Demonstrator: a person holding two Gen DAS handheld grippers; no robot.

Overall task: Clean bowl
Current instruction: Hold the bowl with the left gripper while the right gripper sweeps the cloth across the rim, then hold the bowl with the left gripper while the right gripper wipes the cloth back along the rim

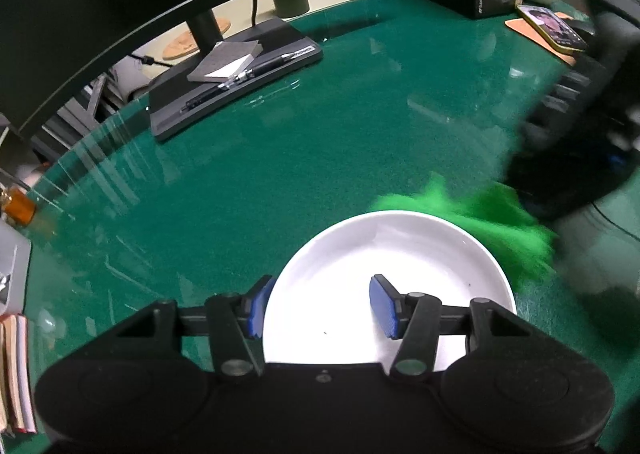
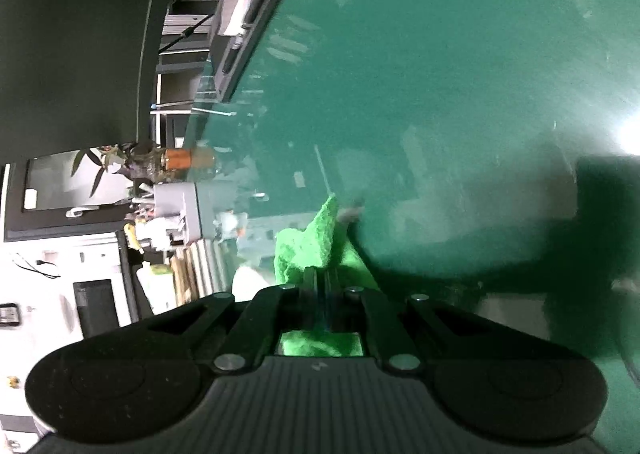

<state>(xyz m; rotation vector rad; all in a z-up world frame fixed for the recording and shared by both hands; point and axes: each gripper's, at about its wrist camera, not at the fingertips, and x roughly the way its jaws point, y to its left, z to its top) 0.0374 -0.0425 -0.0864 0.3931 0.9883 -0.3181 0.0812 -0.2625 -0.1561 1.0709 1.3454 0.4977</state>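
The left gripper (image 1: 322,306) is wide open, one pad outside and one inside the white bowl (image 1: 420,266) rim. Ahead to its right, the blurred right gripper (image 2: 320,278) is closed on a green cloth (image 2: 308,242).

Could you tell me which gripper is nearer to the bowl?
Left. The left gripper has open jaws straddling the bowl's near rim; the right gripper holds the cloth by its far edge.
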